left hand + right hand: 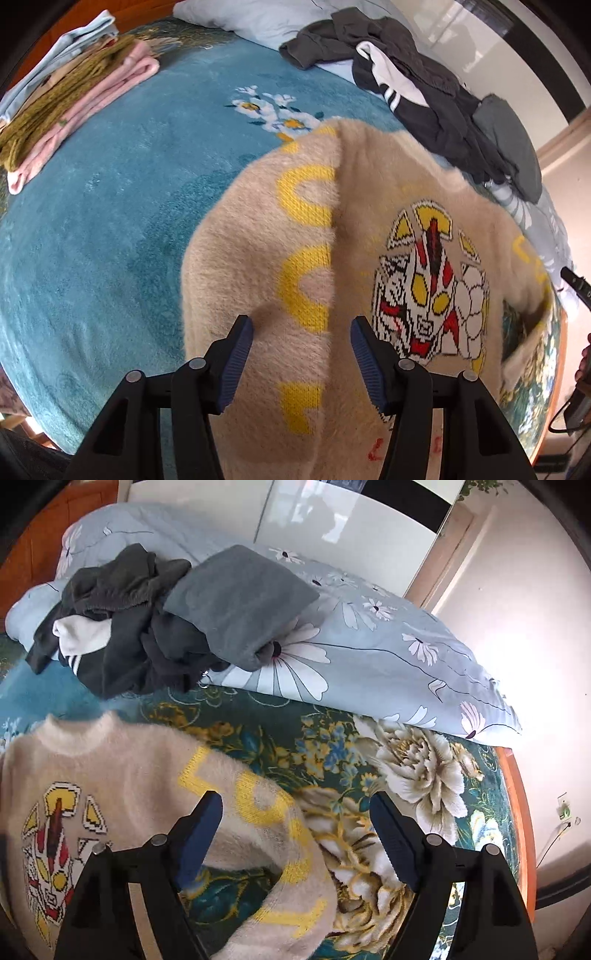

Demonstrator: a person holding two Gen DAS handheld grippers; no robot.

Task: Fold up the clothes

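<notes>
A fluffy beige sweater (pixel 369 229) with yellow letters and a red, white and yellow robot-face picture lies flat on the bed. Its left sleeve (pixel 295 236) is folded in over the body. My left gripper (pixel 302 365) is open and empty, just above the folded sleeve near the sweater's lower part. In the right wrist view the sweater (pixel 122 782) lies at the left, and its right sleeve (pixel 280 853) curves out over the floral blanket. My right gripper (pixel 295 838) is open and empty, over that sleeve.
A teal floral blanket (pixel 110 229) covers the bed. A stack of folded clothes (pixel 74 107) sits at the far left. A heap of dark unfolded clothes (pixel 147 627) and a folded grey piece (pixel 240 602) lie on a pale blue quilt (pixel 388 653) at the back. The bed's wooden edge (pixel 517 812) runs along the right.
</notes>
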